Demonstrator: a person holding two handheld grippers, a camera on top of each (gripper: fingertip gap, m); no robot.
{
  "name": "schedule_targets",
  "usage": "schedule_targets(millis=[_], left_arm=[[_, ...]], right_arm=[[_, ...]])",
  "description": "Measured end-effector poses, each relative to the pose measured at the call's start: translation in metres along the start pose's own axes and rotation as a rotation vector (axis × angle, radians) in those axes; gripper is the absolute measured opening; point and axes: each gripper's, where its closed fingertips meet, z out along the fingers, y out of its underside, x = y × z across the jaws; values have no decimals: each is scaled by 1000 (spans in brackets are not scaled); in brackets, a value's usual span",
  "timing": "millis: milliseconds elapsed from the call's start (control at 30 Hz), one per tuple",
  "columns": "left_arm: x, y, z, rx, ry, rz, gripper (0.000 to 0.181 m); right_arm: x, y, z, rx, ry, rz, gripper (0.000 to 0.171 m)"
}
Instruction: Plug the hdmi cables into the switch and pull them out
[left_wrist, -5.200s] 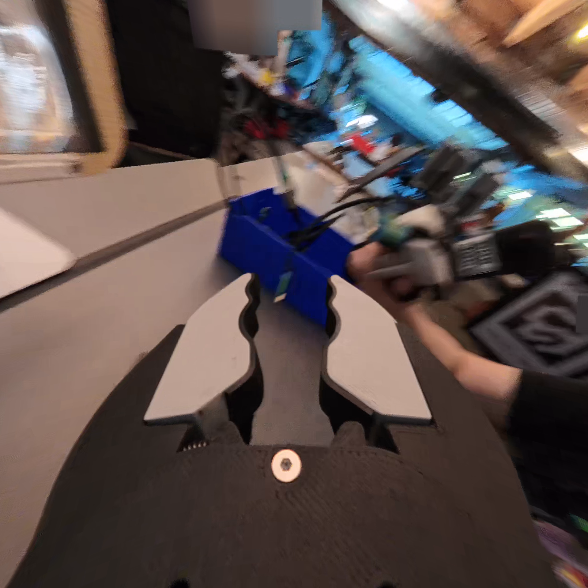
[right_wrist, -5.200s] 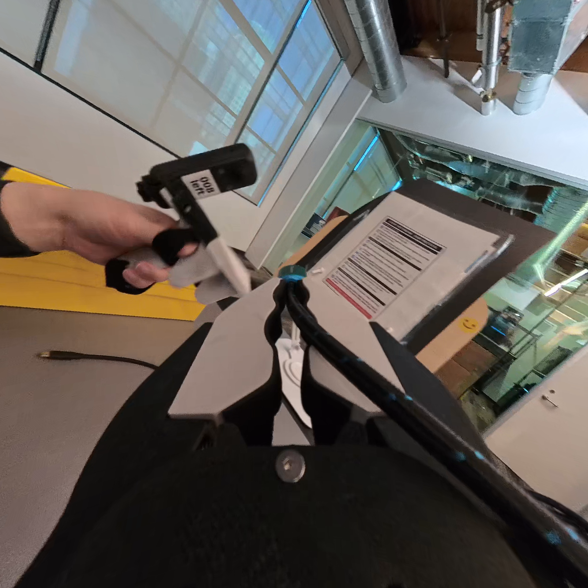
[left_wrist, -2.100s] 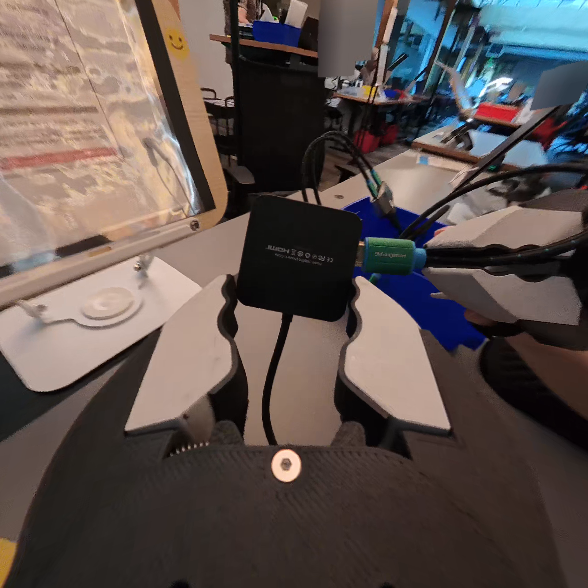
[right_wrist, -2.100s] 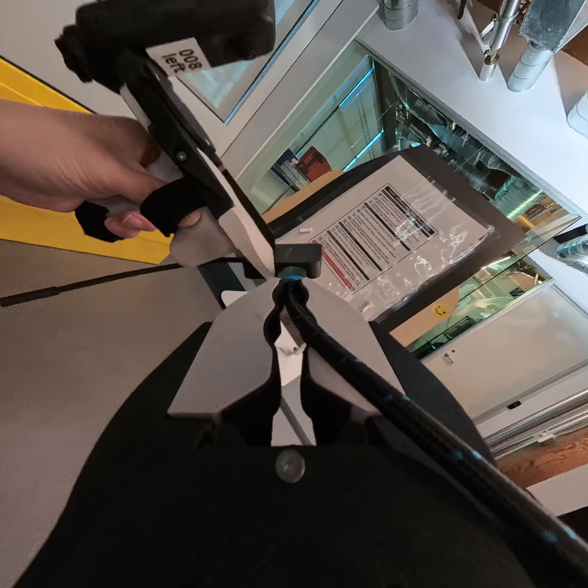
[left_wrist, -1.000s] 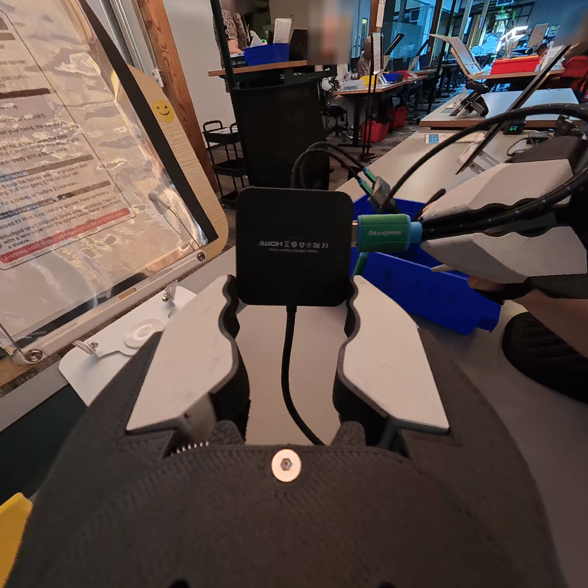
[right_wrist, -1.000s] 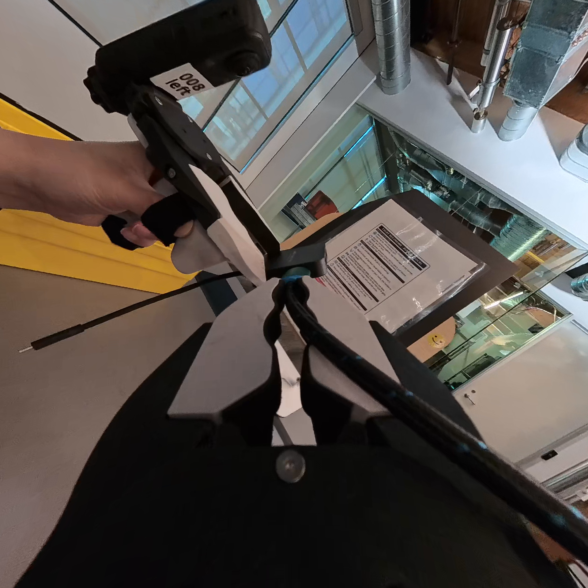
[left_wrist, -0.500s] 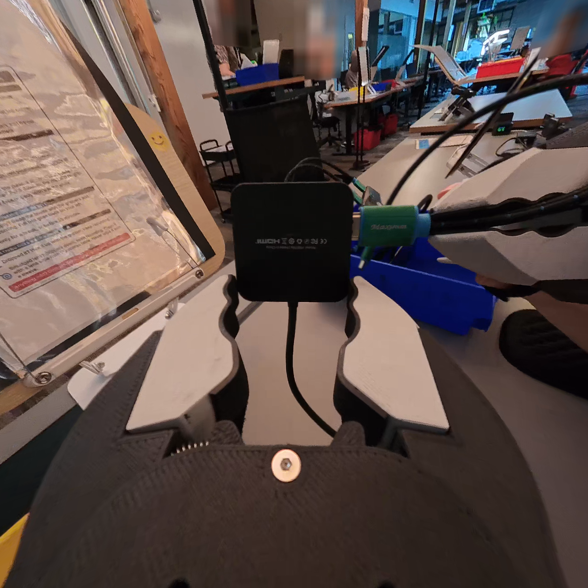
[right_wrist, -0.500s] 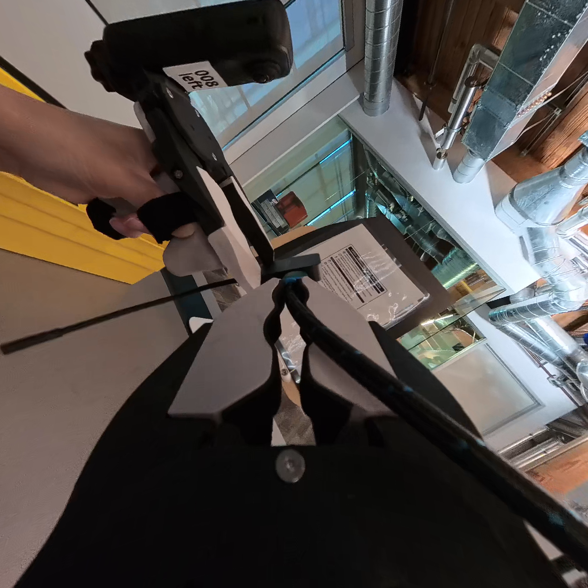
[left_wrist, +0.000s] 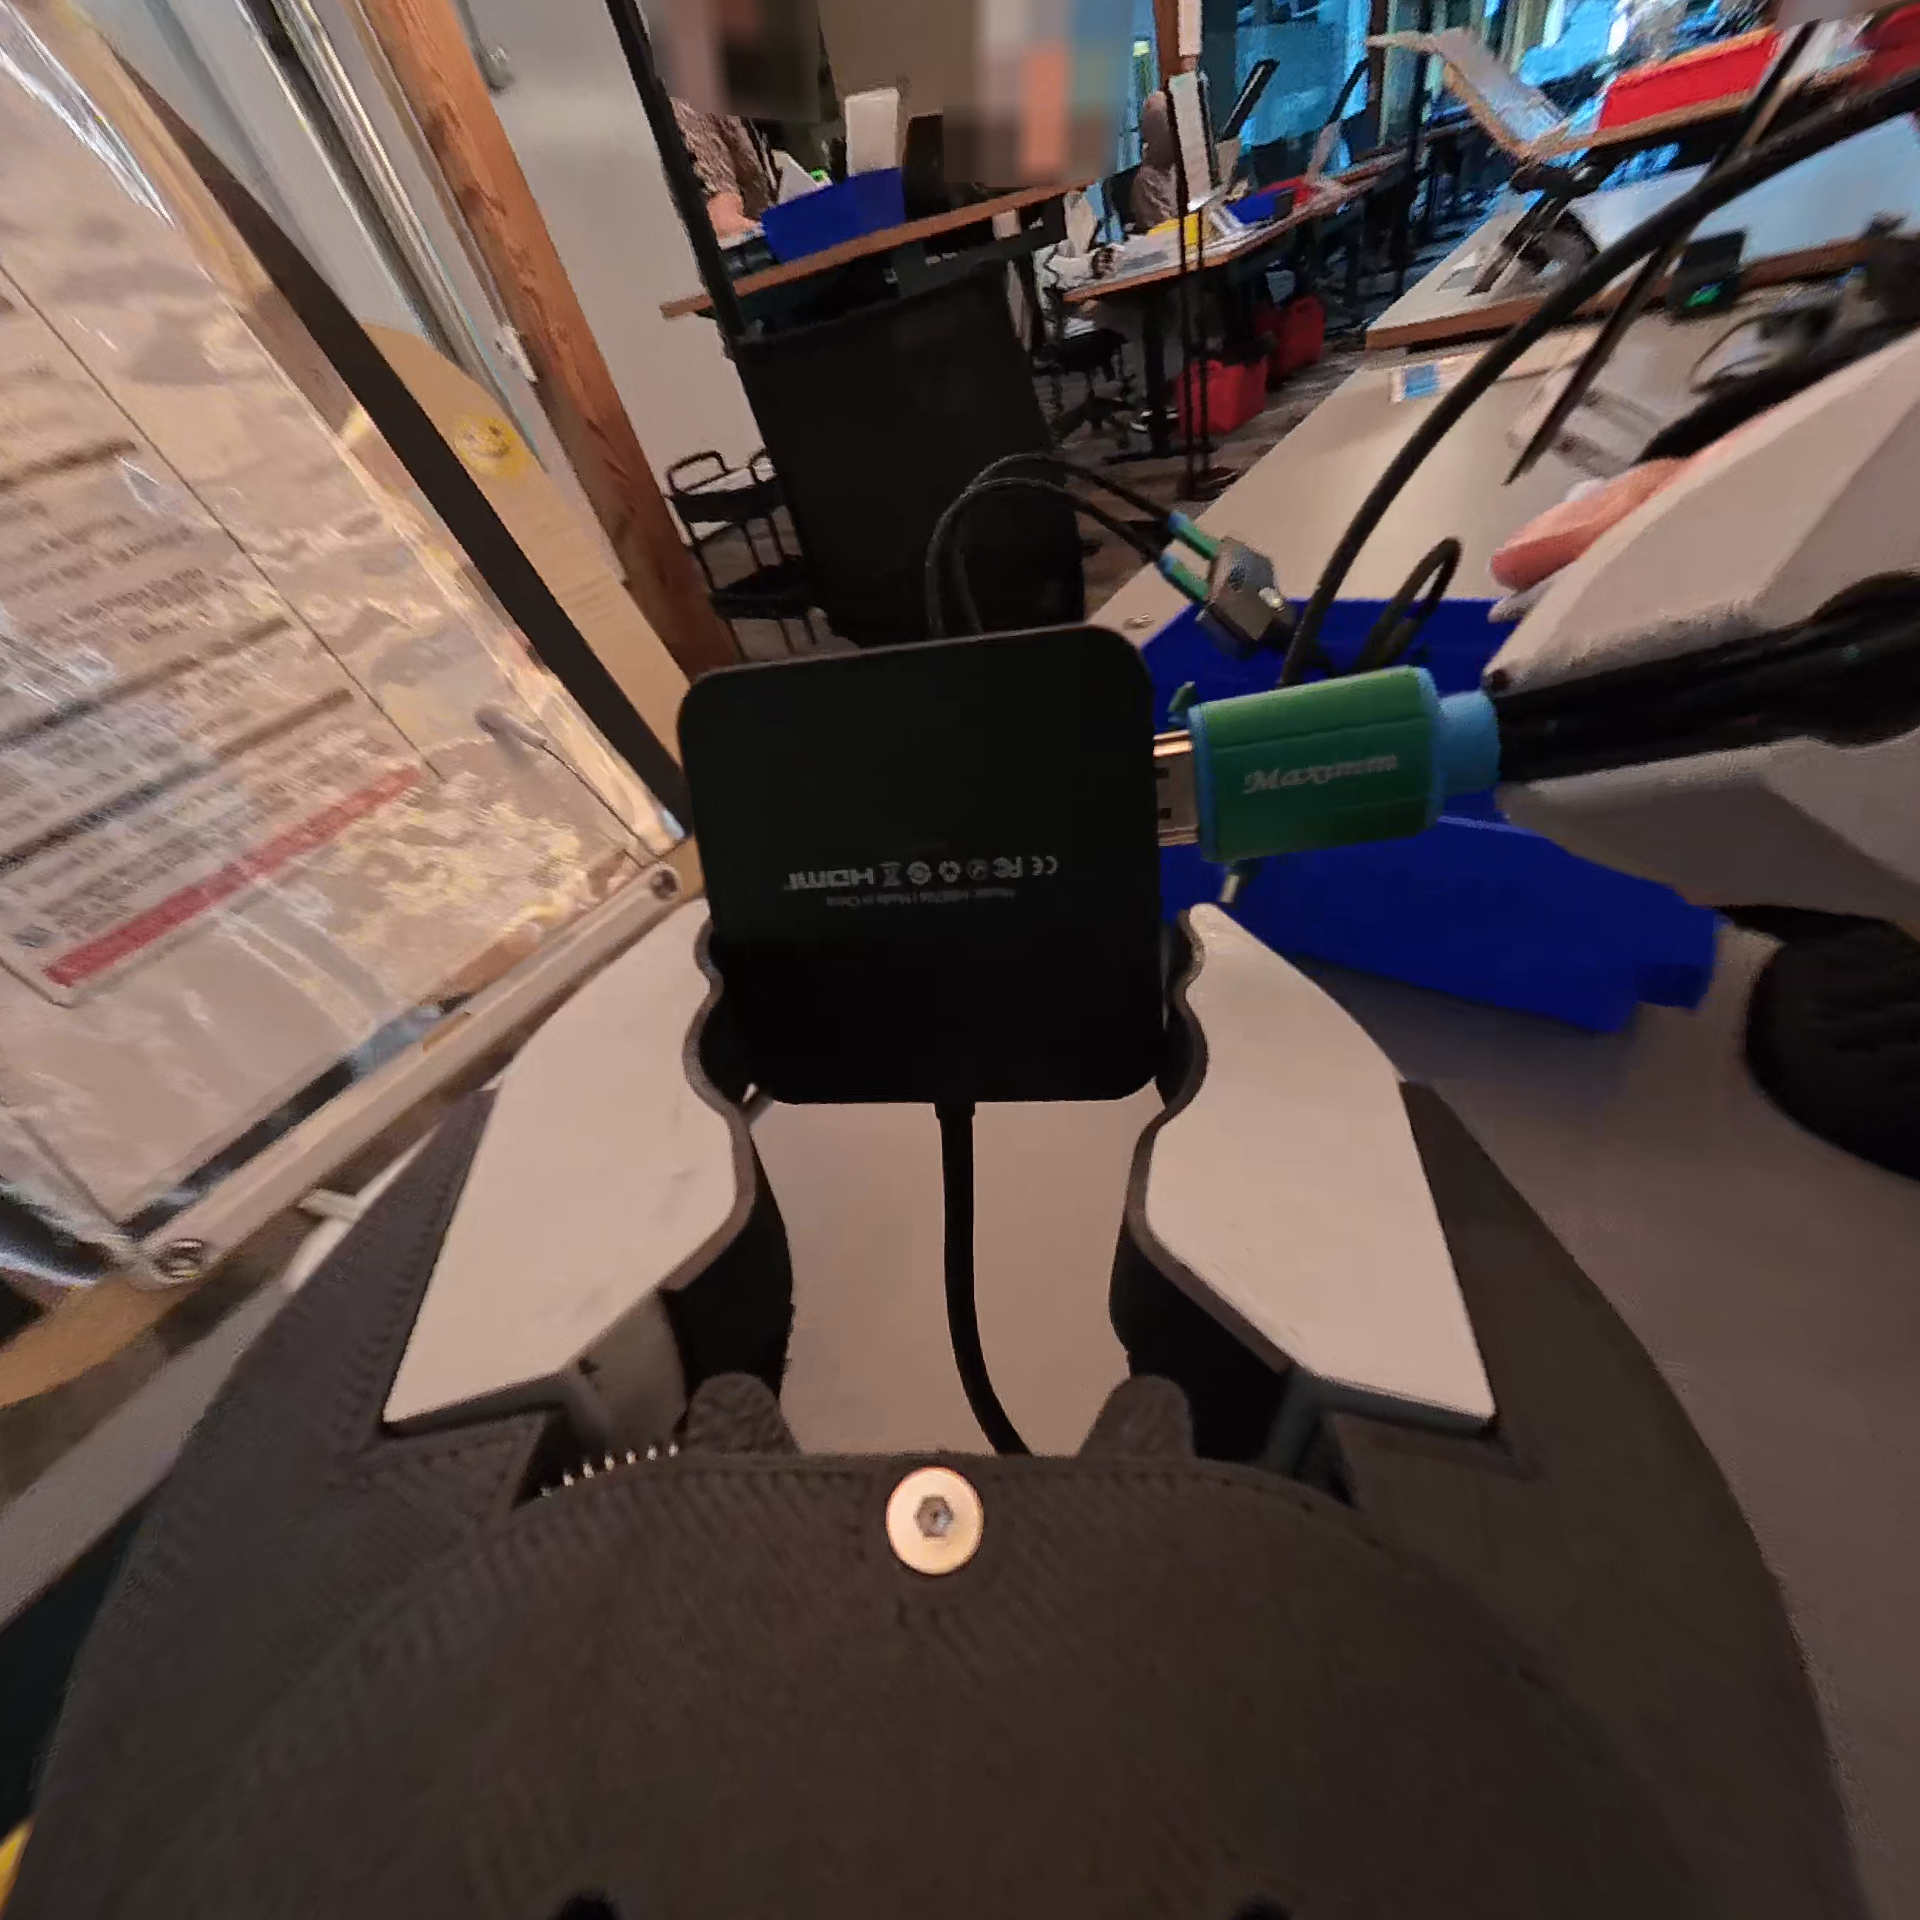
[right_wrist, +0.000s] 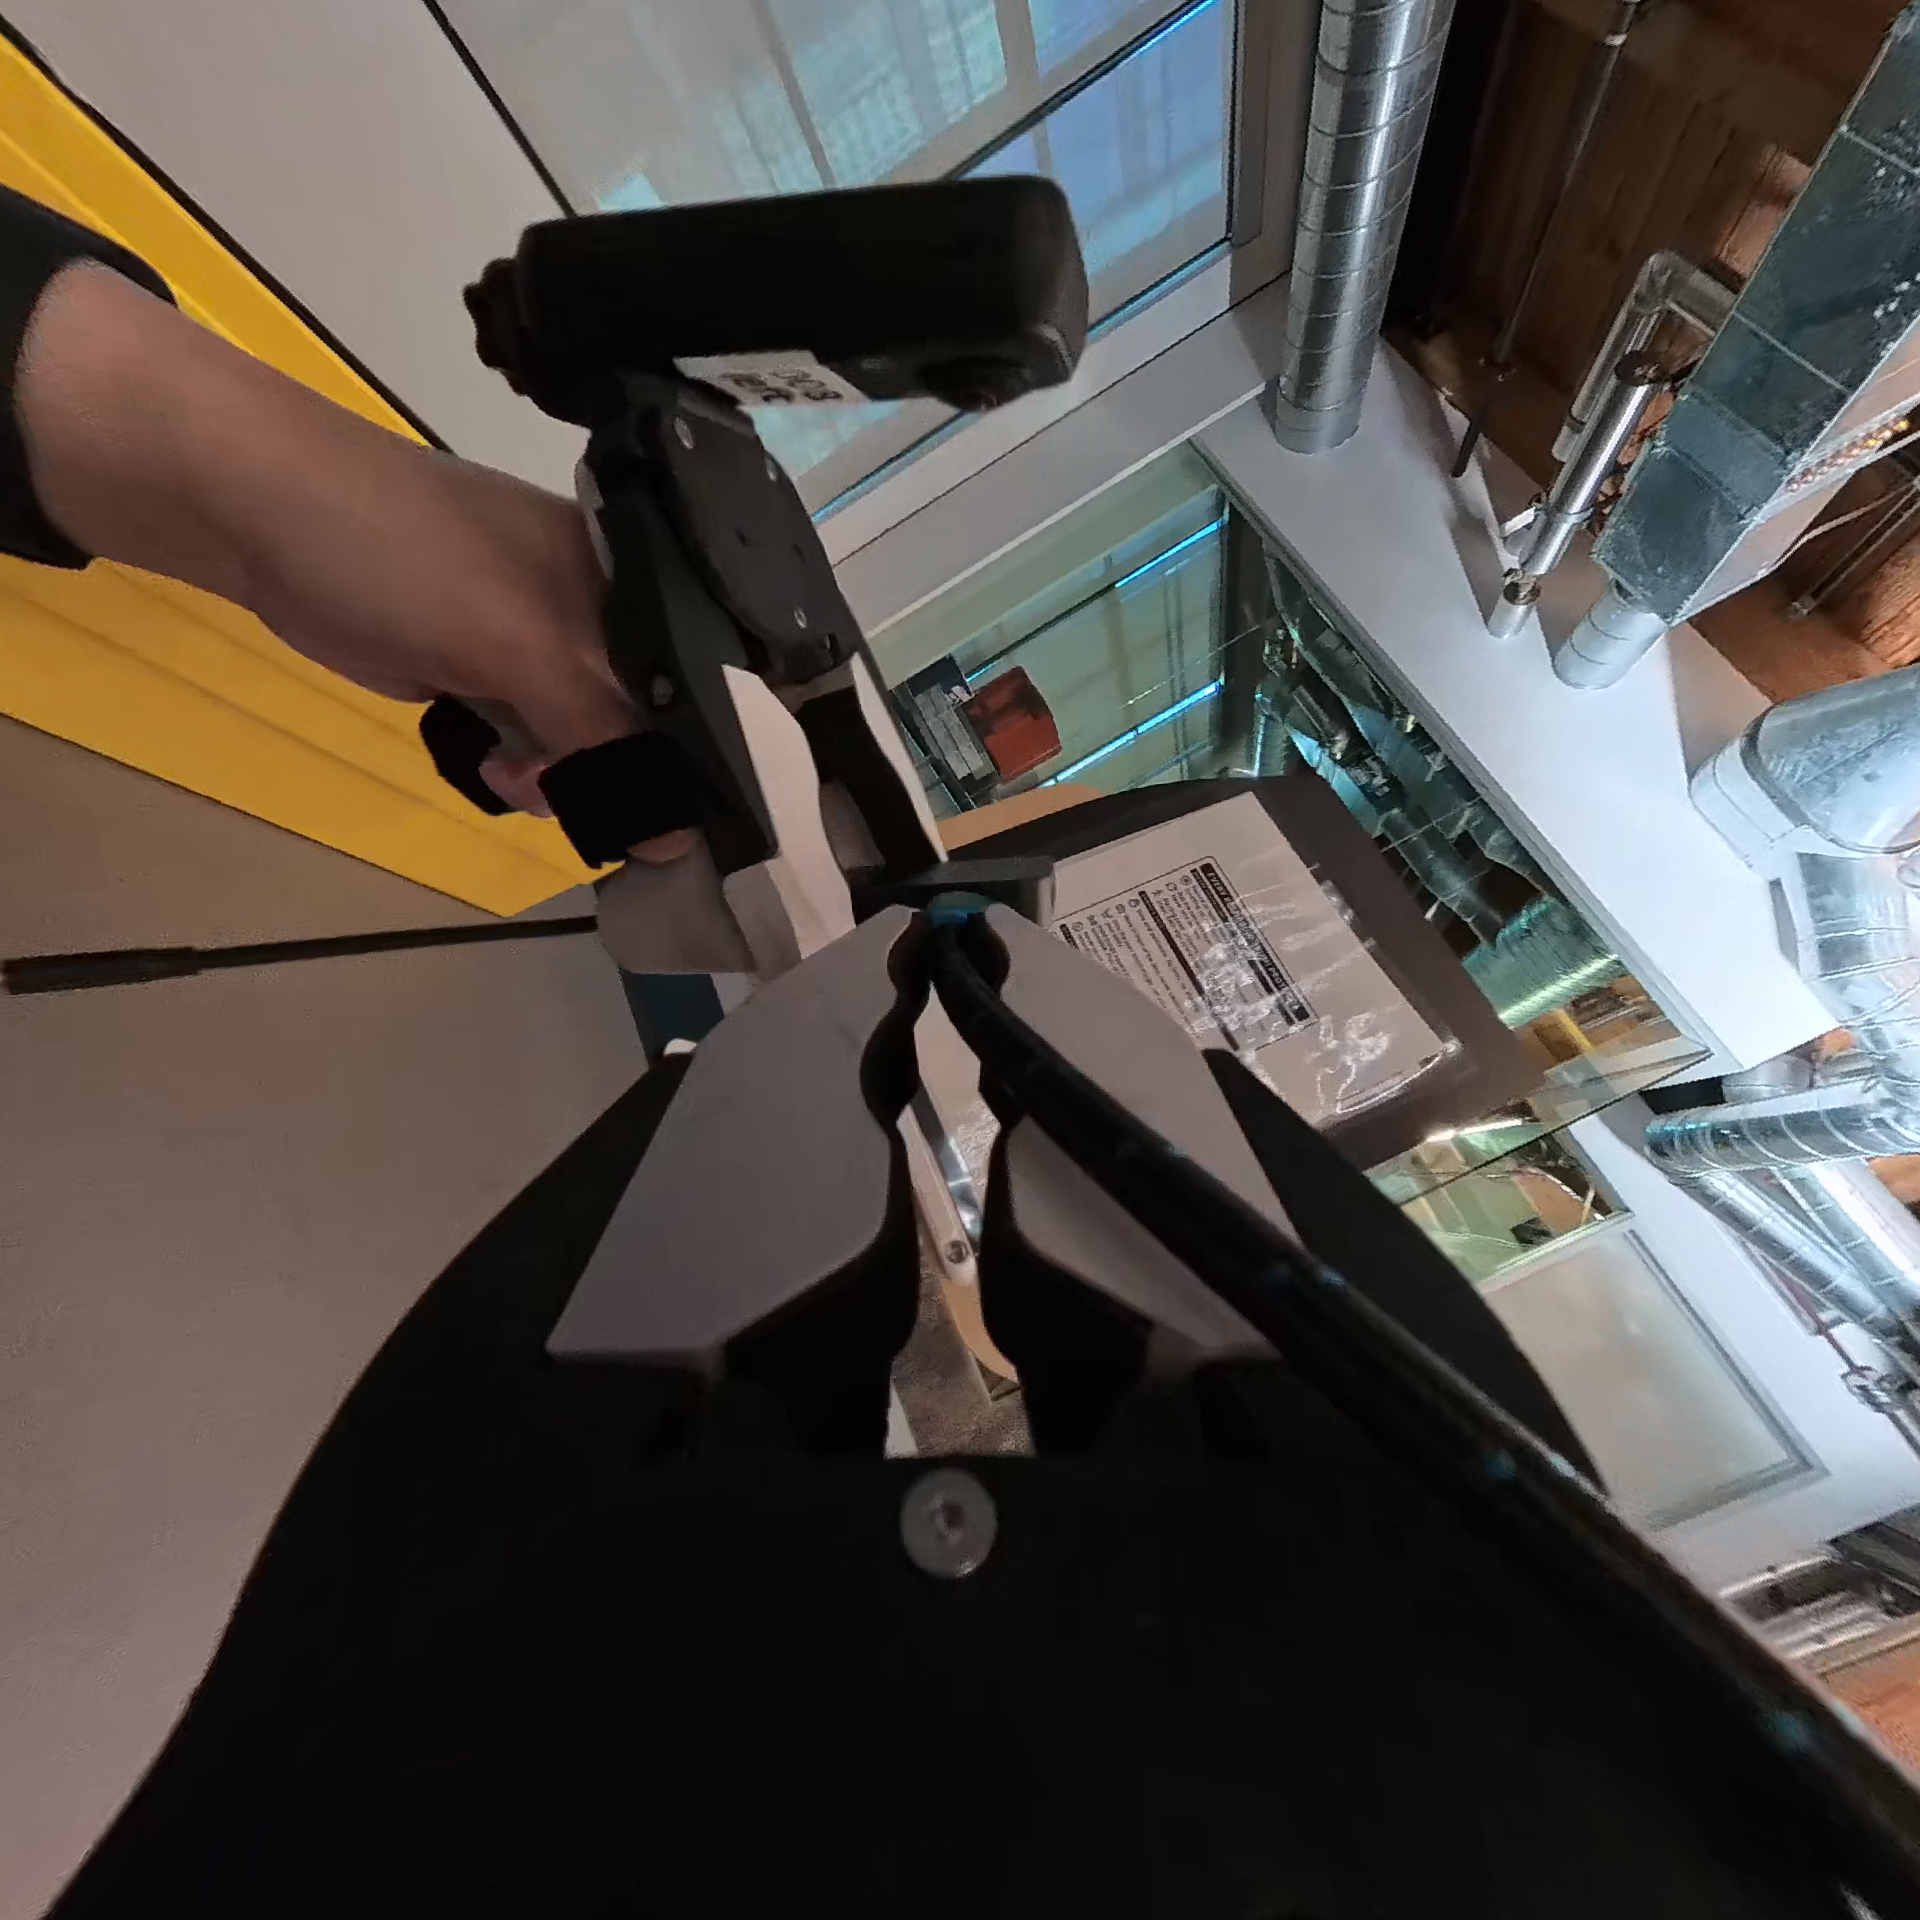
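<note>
My left gripper (left_wrist: 945, 977) is shut on a black square HDMI switch (left_wrist: 925, 831), gripping its lower edges and holding it up above the table. The switch's own black lead (left_wrist: 961, 1247) hangs down between the fingers. My right gripper (right_wrist: 945, 925) is shut on a black HDMI cable (right_wrist: 1091, 1101) just behind its green and blue plug (left_wrist: 1320, 764). The plug's metal tip sits in the switch's right side with some metal still showing. In the right wrist view the switch (right_wrist: 987, 868) shows edge-on right at my fingertips, held by the left gripper (right_wrist: 790, 831).
A blue bin (left_wrist: 1455, 914) stands on the grey table behind the switch, with more cables and plugs (left_wrist: 1236, 592) in it. A sign stand holding a laminated sheet (left_wrist: 208, 727) leans at the left. The switch's lead end (right_wrist: 104, 971) hangs over the table.
Since the earliest frame my left gripper, then open and empty, has closed on the switch. The right gripper has brought the plug to the switch's right side. In the last second both tilted together.
</note>
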Motion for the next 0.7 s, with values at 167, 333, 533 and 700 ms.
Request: schedule_targets(millis=[167,333,533,700], left_arm=[[2,-3,-2,-29,-19,12,77],[5,-6,-2,-11,-15,-8,77],[5,-14,-4,31,7,-110,77],[10,-17,-2,65,42,-186,76]], right_arm=[[4,-2,-3,42,-7,57,6],[7,-4,-5,59,-24,102,7],[12,4,-5,49,-11,141,6],[15,2,-7,68,11,149,7]])
